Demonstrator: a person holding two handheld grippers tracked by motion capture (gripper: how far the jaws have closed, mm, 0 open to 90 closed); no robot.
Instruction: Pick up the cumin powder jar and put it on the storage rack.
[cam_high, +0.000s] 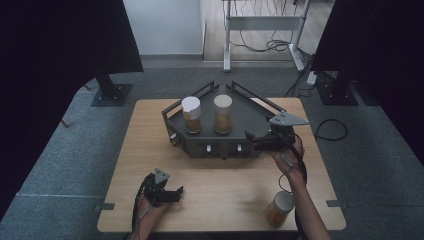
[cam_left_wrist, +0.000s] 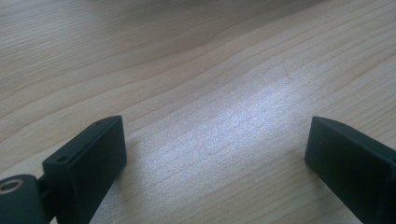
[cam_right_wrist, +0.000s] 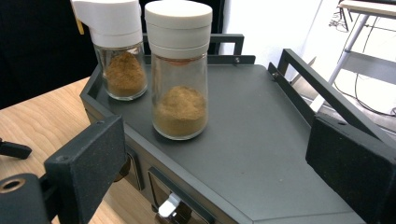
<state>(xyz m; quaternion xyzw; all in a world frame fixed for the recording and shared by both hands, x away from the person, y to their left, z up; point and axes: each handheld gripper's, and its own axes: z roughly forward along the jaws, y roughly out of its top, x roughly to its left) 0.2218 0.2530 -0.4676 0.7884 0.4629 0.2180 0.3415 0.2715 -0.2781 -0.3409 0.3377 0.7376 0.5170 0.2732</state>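
High view: the dark grey, wedge-shaped metal rack (cam_high: 250, 117) sits at the middle of the pale wooden surface (cam_high: 220, 200). On the rack stand two glass spice jars with white lids, the left jar (cam_high: 191, 115) just beside the right jar (cam_high: 223, 114), both holding brown powder. The right gripper (cam_high: 257, 142) hangs at the rack's right front corner, jaws wide apart with nothing between them. A third white-lidded glass jar (cam_high: 279, 208) stands well in front of the rack. The left gripper (cam_high: 172, 194) rests left of that jar, jaws open over bare wood.
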